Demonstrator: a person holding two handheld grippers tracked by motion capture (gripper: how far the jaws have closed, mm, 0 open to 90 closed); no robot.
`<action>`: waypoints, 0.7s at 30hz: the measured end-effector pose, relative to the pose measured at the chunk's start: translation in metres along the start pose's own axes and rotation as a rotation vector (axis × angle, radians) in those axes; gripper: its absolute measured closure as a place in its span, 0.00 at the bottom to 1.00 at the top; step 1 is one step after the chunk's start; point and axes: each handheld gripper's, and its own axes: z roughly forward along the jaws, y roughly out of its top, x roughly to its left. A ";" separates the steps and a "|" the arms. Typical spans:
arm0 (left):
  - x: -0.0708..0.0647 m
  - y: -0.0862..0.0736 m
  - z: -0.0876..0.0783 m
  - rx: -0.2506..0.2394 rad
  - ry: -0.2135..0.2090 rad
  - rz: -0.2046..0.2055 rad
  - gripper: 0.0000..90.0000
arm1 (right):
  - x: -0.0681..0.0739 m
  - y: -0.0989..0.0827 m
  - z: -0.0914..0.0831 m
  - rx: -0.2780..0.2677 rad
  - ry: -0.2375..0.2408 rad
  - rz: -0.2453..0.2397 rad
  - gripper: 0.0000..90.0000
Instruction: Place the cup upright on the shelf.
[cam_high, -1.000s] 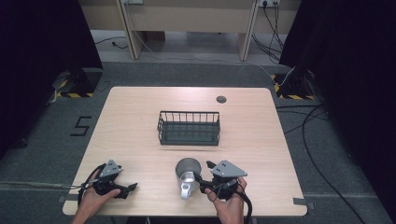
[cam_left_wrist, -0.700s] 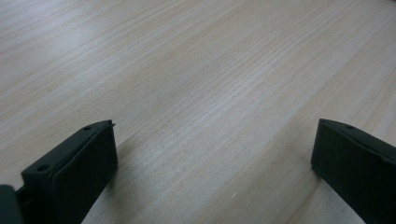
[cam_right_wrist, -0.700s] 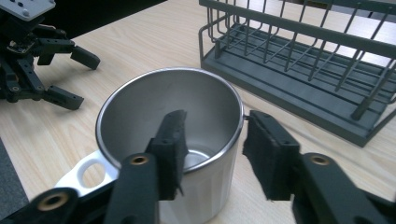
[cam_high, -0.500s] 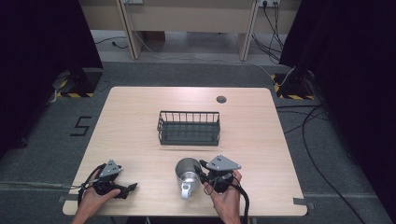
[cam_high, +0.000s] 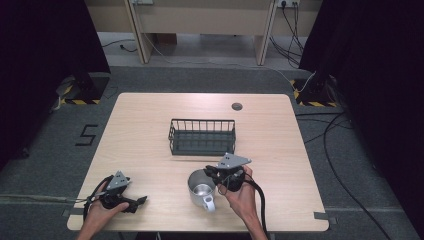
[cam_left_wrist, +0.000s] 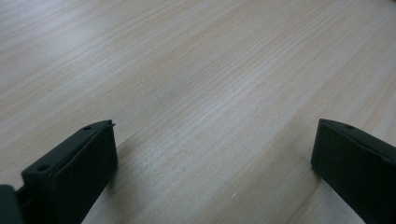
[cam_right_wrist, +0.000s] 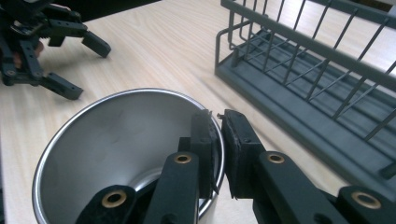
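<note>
Contact is now made: the right gripper (cam_right_wrist: 217, 154) has been brought onto the steel cup (cam_right_wrist: 107, 154), its rim pinched between nearly closed jaws; a lift seems prepared. The left gripper (cam_left_wrist: 210, 154) is held wide open, empty, on the table (cam_high: 150, 130).

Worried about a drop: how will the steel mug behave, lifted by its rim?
The mug looks rigid and thin-walled, so probably light. Its polished wall may slip between the right gripper pads. Held at one side, it will likely tilt.

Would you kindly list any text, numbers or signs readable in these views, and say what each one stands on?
"5": dark numeral marked on the grey floor, left of the table.
Nothing readable on the steel mug, the wire basket or either tool.
</note>
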 end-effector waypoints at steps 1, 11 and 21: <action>0.000 0.000 0.000 0.000 0.000 0.000 0.00 | -0.001 0.001 0.000 0.003 0.001 -0.007 0.91; 0.000 0.000 0.000 0.000 0.000 0.000 0.00 | 0.011 -0.009 -0.017 0.017 -0.059 0.050 0.74; 0.000 0.000 0.000 0.000 0.000 0.000 0.00 | 0.007 -0.002 -0.005 0.051 -0.026 0.017 0.91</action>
